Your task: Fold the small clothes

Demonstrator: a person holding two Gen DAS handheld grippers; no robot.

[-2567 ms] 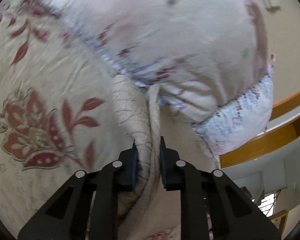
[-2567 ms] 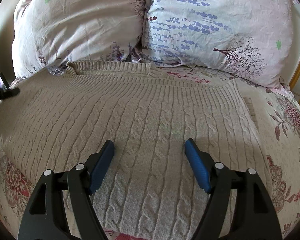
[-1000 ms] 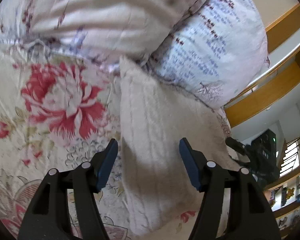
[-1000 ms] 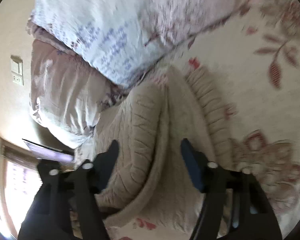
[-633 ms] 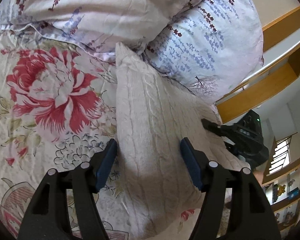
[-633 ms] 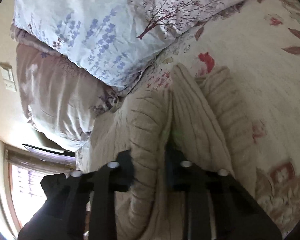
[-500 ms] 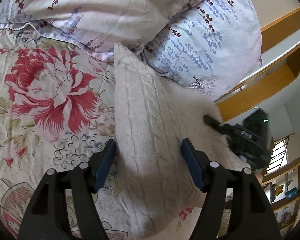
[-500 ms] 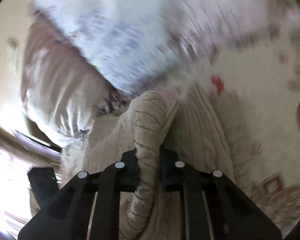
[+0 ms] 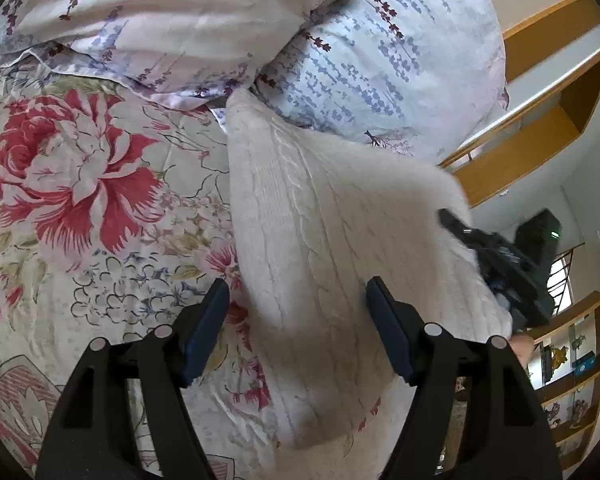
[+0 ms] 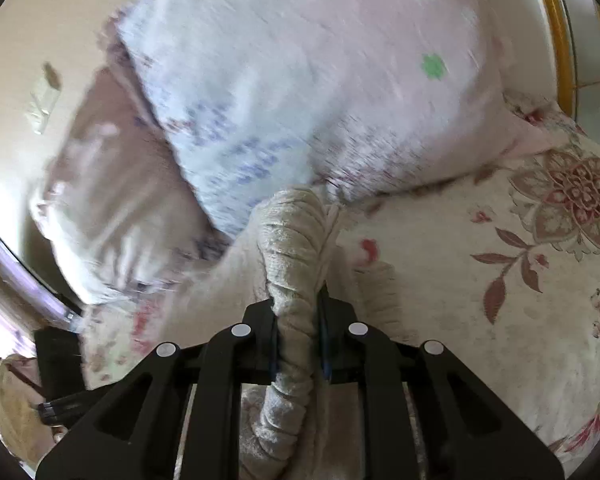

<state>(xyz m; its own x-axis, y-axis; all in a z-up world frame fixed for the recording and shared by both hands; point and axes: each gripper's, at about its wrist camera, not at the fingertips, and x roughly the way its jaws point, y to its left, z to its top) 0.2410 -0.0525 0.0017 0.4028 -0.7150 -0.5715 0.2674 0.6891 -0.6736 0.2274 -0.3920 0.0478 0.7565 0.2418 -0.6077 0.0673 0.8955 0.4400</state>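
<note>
Sweater side pinched and raised off the bed; sleeve fold judged under way.

Cream cable-knit sweater [image 9: 324,264] lay on the floral bed [image 9: 80,208] against the pillows [image 9: 380,52], right part lifted into a slanted sheet where 0.6 s ago still flat. Right hand-held gripper [image 10: 298,344] just clamped onto a bunched ribbed edge, from wide open a second ago, pads pressing the knit. Left hand-held gripper [image 9: 300,336] wide apart, jaws just opened slightly further, straddling the sweater's near left part without pressing. Right view badly smeared by motion; sweater's hem cut off below; which edge held could not be told.
</note>
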